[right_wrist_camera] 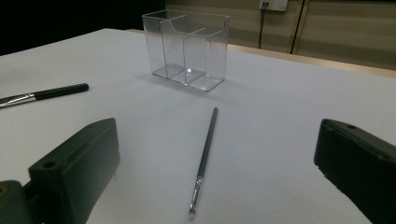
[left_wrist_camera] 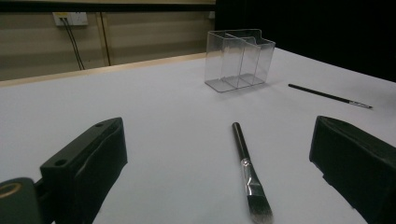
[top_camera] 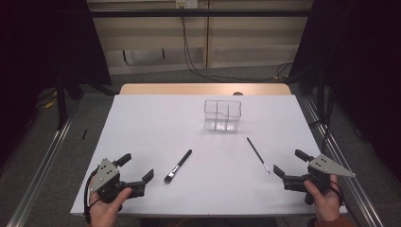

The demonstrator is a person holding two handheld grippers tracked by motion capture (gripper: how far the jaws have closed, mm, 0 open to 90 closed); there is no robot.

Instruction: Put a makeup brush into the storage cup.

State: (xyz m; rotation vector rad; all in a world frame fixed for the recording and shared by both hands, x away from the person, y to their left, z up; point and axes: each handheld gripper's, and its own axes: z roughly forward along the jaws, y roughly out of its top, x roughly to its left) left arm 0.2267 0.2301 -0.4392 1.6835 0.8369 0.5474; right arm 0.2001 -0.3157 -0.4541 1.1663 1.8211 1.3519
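Note:
A clear plastic organiser (top_camera: 222, 115) with compartments stands upright past the middle of the white table (top_camera: 156, 123). A thick black brush (top_camera: 178, 166) with a silver ferrule lies left of centre. A thin black brush (top_camera: 257, 154) lies to the right. My left gripper (top_camera: 136, 167) rests open at the near left, and the thick brush (left_wrist_camera: 248, 170) lies on the table ahead between its jaws, untouched. At the near right my right gripper (top_camera: 290, 162) is open too, with the thin brush (right_wrist_camera: 204, 158) on the table ahead of it. The organiser (left_wrist_camera: 239, 59) (right_wrist_camera: 187, 49) looks empty.
Beyond the table's far wooden edge (top_camera: 203, 89) is grey floor with black cables (top_camera: 198, 66) running to a wall socket. Metal rails (top_camera: 47, 156) flank the table on both sides. Dark curtains hang at left and right.

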